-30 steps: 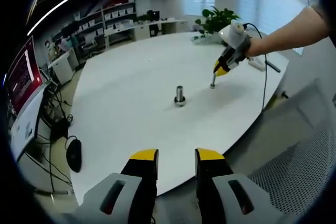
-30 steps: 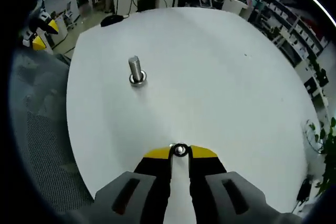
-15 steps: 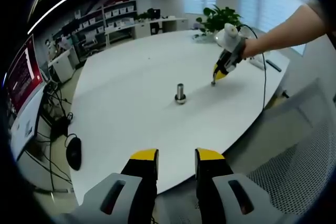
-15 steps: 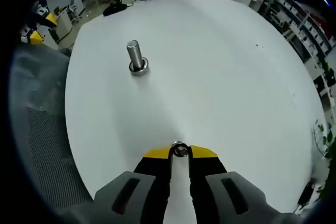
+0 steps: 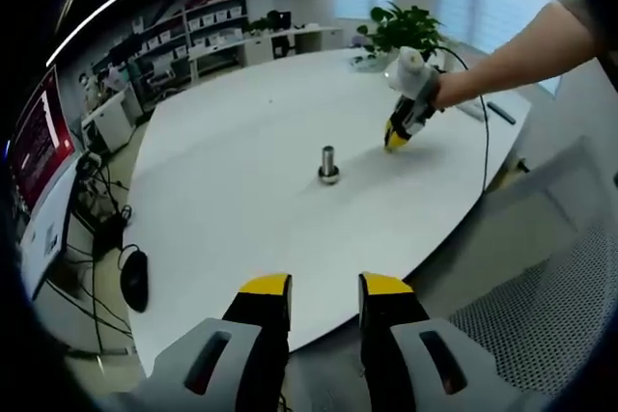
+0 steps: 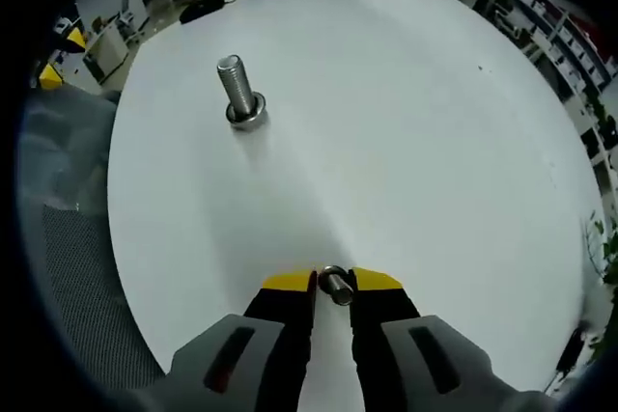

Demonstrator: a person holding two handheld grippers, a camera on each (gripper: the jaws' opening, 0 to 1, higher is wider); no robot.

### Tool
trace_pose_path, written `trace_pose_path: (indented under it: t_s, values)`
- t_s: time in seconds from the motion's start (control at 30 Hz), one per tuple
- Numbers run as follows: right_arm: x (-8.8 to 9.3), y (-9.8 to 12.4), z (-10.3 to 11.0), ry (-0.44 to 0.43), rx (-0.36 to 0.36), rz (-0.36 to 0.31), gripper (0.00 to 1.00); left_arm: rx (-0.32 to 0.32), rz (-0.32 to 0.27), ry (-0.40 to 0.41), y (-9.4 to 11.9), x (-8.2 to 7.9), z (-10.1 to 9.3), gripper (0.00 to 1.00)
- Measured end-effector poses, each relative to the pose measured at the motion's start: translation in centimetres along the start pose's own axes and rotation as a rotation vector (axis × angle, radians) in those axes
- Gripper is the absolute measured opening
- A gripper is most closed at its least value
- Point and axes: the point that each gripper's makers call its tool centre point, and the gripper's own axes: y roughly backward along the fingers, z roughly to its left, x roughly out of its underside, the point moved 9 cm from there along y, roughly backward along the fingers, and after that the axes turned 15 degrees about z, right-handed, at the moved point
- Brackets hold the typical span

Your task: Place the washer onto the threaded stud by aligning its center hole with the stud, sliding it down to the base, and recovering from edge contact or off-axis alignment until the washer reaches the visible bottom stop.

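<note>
A steel threaded stud stands upright on its round base in the middle of the white table. In the right gripper view the stud is ahead and to the left, well apart from my right gripper. That gripper is shut on a small metal washer, held tilted at the yellow fingertips above the table. In the left gripper view a person's arm holds the right gripper just right of the stud. My left gripper is open with nothing between its jaws, off the table's near edge.
A mesh chair stands at the table's right edge. A plant and a cable sit at the far end. Desks, monitors and floor cables lie to the left. The left gripper's yellow tips show at the far left.
My right gripper has carried the washer closer to the stud, which now looks larger in its view. The left gripper has stayed open and nearly still.
</note>
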Motion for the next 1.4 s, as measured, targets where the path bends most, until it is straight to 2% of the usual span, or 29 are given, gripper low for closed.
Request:
trace_pose_path:
  t_s: [0.2, 0.3, 0.37, 0.43, 0.5, 0.63, 0.7, 0.73, 0.77, 0.8, 0.9, 0.97, 1.03, 1.13, 1.2, 1.27, 1.3, 1.37, 1.4]
  values:
    - [0.9, 1.3, 0.4, -0.073, -0.011, -0.073, 0.23, 0.008, 0.010, 0.000, -0.1, 0.1, -0.1, 0.26]
    - [2.0, 2.4, 0.7, -0.104, -0.016, -0.104, 0.24, 0.016, 0.022, -0.001, -0.2, 0.1, -0.1, 0.26]
    - [2.6, 3.1, 0.7, -0.130, 0.002, -0.138, 0.24, 0.020, 0.014, 0.008, -0.1, 0.1, -0.1, 0.26]
    - [3.4, 4.7, 1.2, -0.153, 0.037, -0.211, 0.25, 0.018, 0.003, 0.017, 0.0, 0.0, 0.1, 0.26]
    - [4.6, 6.0, 1.9, -0.152, 0.055, -0.253, 0.25, 0.015, -0.003, 0.019, 0.1, 0.0, 0.1, 0.26]
    - [7.6, 7.9, 3.6, -0.165, 0.086, -0.284, 0.26, 0.016, -0.018, 0.010, 0.2, -0.2, 0.0, 0.26]
    - [8.6, 9.0, 4.5, -0.220, 0.090, -0.327, 0.26, 0.031, -0.035, 0.011, 0.3, -0.3, -0.1, 0.26]
    - [9.1, 9.8, 5.2, -0.265, 0.076, -0.372, 0.26, 0.059, -0.067, 0.009, 0.5, -0.6, -0.4, 0.26]
    - [9.5, 10.3, 5.7, -0.288, 0.071, -0.387, 0.26, 0.074, -0.088, 0.002, 0.7, -0.8, -0.6, 0.26]
    - [9.9, 11.1, 6.4, -0.308, 0.087, -0.412, 0.26, 0.076, -0.093, -0.008, 0.8, -0.8, -0.7, 0.26]
    - [10.4, 13.1, 8.5, -0.366, 0.068, -0.482, 0.26, 0.079, -0.106, -0.020, 0.9, -0.9, -0.8, 0.27]
    - [10.5, 14.5, 10.0, -0.383, 0.097, -0.533, 0.27, 0.090, -0.131, -0.016, 1.2, -1.0, -0.9, 0.27]
    - [10.7, 15.6, 11.8, -0.430, 0.086, -0.566, 0.29, 0.088, -0.179, -0.017, 1.7, -1.2, -1.0, 0.27]
    - [10.8, 16.5, 13.9, -0.479, 0.069, -0.594, 0.29, 0.097, -0.230, -0.017, 2.3, -1.4, -1.1, 0.27]
    - [10.8, 16.6, 14.8, -0.474, 0.074, -0.628, 0.30, 0.097, -0.248, -0.013, 2.5, -1.3, -1.1, 0.28]
    - [11.1, 16.5, 15.6, -0.497, 0.079, -0.606, 0.30, 0.095, -0.264, -0.015, 2.7, -1.3, -1.1, 0.28]
    - [11.3, 16.7, 16.1, -0.558, 0.073, -0.610, 0.30, 0.098, -0.272, -0.020, 2.8, -1.3, -1.2, 0.28]
    - [11.2, 16.8, 16.5, -0.606, 0.050, -0.660, 0.30, 0.111, -0.282, -0.035, 2.8, -1.4, -1.3, 0.28]
    - [11.2, 17.2, 16.6, -0.581, 0.080, -0.681, 0.30, 0.112, -0.288, -0.049, 2.8, -1.4, -1.4, 0.28]
